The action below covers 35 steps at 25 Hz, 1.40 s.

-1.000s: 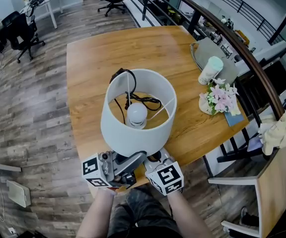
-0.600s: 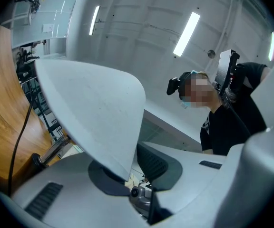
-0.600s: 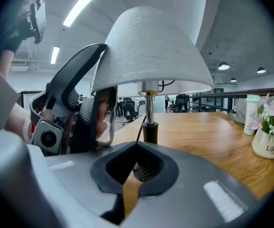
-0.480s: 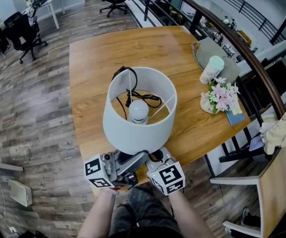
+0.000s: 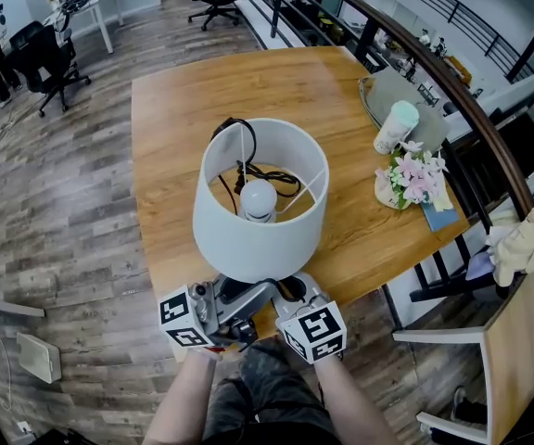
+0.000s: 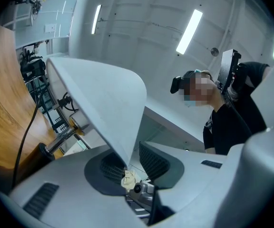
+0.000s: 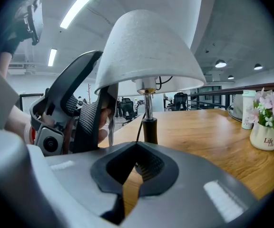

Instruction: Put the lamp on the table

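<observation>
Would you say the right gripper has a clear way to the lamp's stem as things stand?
Probably yes: the right gripper points at the stem under the lampshade with nothing between; its shut jaws would need opening first.

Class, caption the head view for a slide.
Left gripper grips a white drum lampshade at its near rim over a wooden table.
</observation>
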Each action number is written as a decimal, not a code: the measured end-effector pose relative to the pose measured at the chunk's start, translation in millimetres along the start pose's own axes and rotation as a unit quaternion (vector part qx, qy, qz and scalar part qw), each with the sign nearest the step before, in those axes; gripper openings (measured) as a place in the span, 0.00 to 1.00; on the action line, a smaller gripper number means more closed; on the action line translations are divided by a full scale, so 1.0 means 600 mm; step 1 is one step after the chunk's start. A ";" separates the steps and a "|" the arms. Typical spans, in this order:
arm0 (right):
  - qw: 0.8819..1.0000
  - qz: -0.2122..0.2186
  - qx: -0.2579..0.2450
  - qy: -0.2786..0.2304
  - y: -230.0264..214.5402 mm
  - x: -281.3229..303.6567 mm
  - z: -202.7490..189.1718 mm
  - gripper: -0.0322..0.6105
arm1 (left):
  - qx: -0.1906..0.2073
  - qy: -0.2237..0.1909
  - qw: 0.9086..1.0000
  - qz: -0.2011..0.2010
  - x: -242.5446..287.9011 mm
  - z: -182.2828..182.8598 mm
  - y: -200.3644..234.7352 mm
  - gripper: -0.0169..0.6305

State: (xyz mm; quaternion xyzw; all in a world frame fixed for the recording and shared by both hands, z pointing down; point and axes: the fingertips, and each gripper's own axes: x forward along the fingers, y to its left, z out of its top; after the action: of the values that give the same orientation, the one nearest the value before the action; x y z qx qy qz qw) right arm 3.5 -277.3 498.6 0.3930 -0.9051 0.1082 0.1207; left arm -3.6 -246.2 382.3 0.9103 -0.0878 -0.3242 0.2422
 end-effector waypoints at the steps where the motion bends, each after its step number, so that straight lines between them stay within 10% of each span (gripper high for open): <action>1: 1.000 -0.001 0.001 0.000 0.000 -0.001 -0.001 0.06 | -0.001 -0.001 1.000 0.001 -0.002 -0.001 0.000 0.12; 35: 1.000 0.002 0.002 -0.004 0.035 -0.032 -0.021 0.06 | 0.026 0.096 0.982 0.160 -0.085 -0.083 0.036 0.02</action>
State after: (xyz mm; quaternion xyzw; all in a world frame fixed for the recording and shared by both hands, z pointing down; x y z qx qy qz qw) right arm 2.2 -246.4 502.4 0.3918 -0.9063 0.1088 0.1155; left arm -11.7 -229.4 454.7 0.9175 -0.2168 -0.1900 0.2740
